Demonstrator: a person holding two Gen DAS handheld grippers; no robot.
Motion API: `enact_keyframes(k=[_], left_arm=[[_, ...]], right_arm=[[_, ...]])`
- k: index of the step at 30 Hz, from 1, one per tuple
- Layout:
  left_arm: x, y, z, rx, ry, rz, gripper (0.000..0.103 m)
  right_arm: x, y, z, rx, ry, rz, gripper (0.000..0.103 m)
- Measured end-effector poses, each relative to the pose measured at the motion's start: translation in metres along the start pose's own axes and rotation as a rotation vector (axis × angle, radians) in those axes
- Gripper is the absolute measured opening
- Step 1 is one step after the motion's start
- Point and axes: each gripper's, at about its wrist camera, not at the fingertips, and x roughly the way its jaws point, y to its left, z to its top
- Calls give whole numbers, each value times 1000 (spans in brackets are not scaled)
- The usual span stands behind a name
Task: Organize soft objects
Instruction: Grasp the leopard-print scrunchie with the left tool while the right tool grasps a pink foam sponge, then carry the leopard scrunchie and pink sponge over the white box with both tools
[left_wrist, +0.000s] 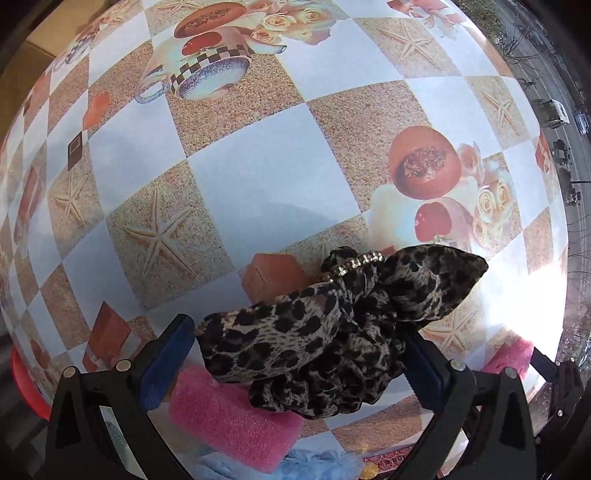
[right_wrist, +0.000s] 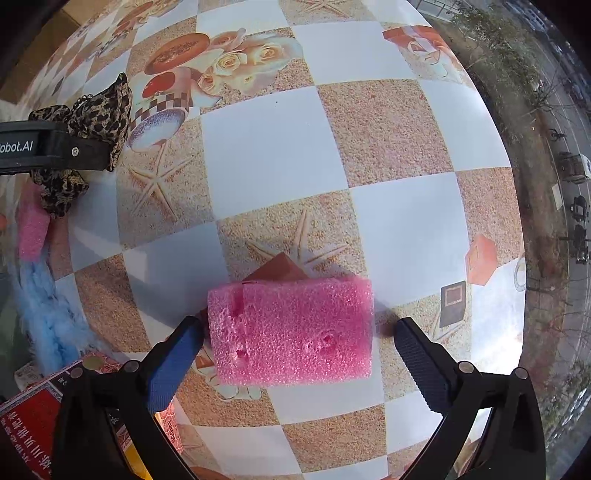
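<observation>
Seemingly early in the sorting, the left wrist view shows the left tongs (left_wrist: 299, 354) gripping a leopard-print fabric scrunchie with a bow and a small beaded band (left_wrist: 332, 332); it is bunched between the two blue-padded fingers (left_wrist: 166, 362) and appears raised above the checkered, starfish-printed tabletop (left_wrist: 258, 177). Beneath it lie a pink foam sponge block (left_wrist: 229, 417) and a fluffy light-blue furry piece (left_wrist: 314, 467), close together at the near edge. A sliver of a second pink foam block (left_wrist: 509, 356) shows at the right, with the other tongs around it.

From the right wrist view, the right tongs (right_wrist: 295, 354) stand wide apart around that second pink foam block (right_wrist: 291, 332), which rests on the tabletop (right_wrist: 273, 147). The left finger (right_wrist: 173, 362) sits just at the block's end, while the right finger (right_wrist: 421, 365) is clear of it, so nothing is gripped. At the far left the scrunchie (right_wrist: 99, 110) hangs in the left tongs above the first pink block (right_wrist: 33, 229) and the blue furry piece (right_wrist: 48, 314). A red printed box (right_wrist: 29, 424) sits at the near corner.

As a judgement, the soft items are partly gathered on the left: two lie together, the scrunchie is carried but not yet set down, and the second foam block lies well apart, waiting to be grasped.
</observation>
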Motion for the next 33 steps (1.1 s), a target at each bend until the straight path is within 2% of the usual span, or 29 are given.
enact_keyframes(k=[3,4,5,6,7,8,10,19,26,33], left_arm=[[1,0,2,-15,23,3,103],[-1,-1,1,-8,11,0,98],[-3,-7,2,8,-6,-2,92],[-6,-10,1,30,-23,-2,87],[-9,-18,0,57,-39,-1,74],[-13,-23,-1,87,-52,-1,57],[-20,-30,-4,123,-69,2,34],[-85,-10,-35,95,-260,0,31],[-122,-4,-96,49,-334,-46,31],[-143,3,-171,56,-377,-85,31]], right_arm=[[-2,6,0,-8,7,-4,103],[0,8,2,-14,12,-8,101],[-1,8,2,-18,12,-8,96],[-4,7,2,-19,3,-7,87],[-9,8,2,-20,-12,-6,81],[-14,7,1,-23,-25,-5,71],[-18,6,2,-26,-22,13,71],[-48,-16,-18,46,-54,77,71],[-71,-33,-56,113,-62,96,71],[-93,-27,-110,117,-63,95,71]])
